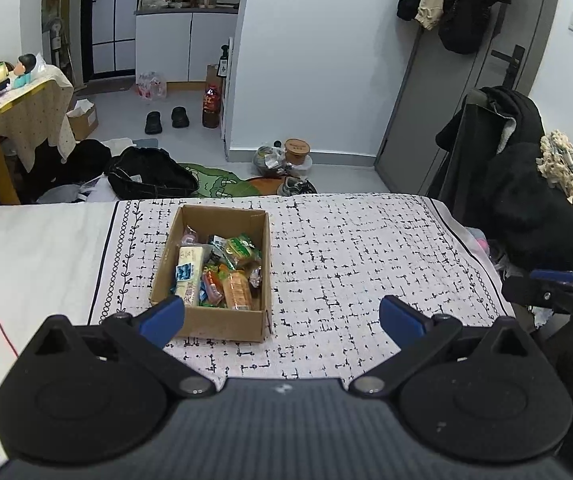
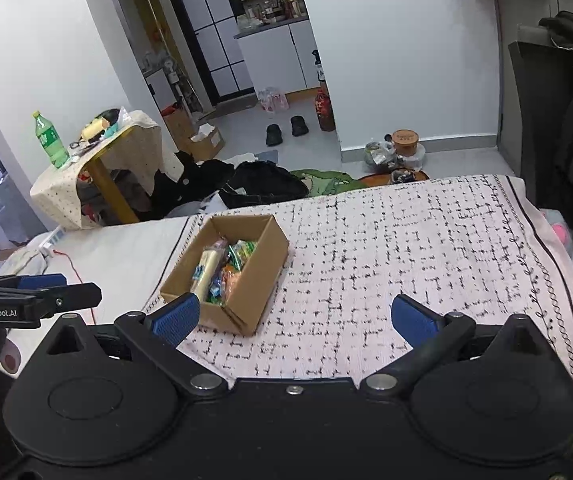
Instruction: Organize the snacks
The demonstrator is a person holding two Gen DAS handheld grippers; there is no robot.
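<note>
Cardboard box (image 1: 211, 322) sitting on patterned cloth (image 1: 366, 264) over the bed, left of centre, full of snack packets (image 1: 222, 268): long pale packet (image 1: 188, 276) along left side, orange packet (image 1: 238, 290) near front, green packet (image 1: 242, 246) toward back. No loose snacks visible on cloth. Left gripper (image 1: 282, 316) hovering just short of box's near wall, jaws spread wide, holding nothing. Right gripper (image 2: 294, 316) likewise spread wide and empty, over bare cloth right of box (image 2: 254, 280). Packets likely light, soft, crinkly, film slippery; contents possibly crushable, so gentle pinch. Best hold probably on sealed end or flat edge of a top packet, not the middle. Pale packet looks stiffest, easiest to lift by one end. Box likely light, stiff walls, could slide on cloth if nudged.
</note>
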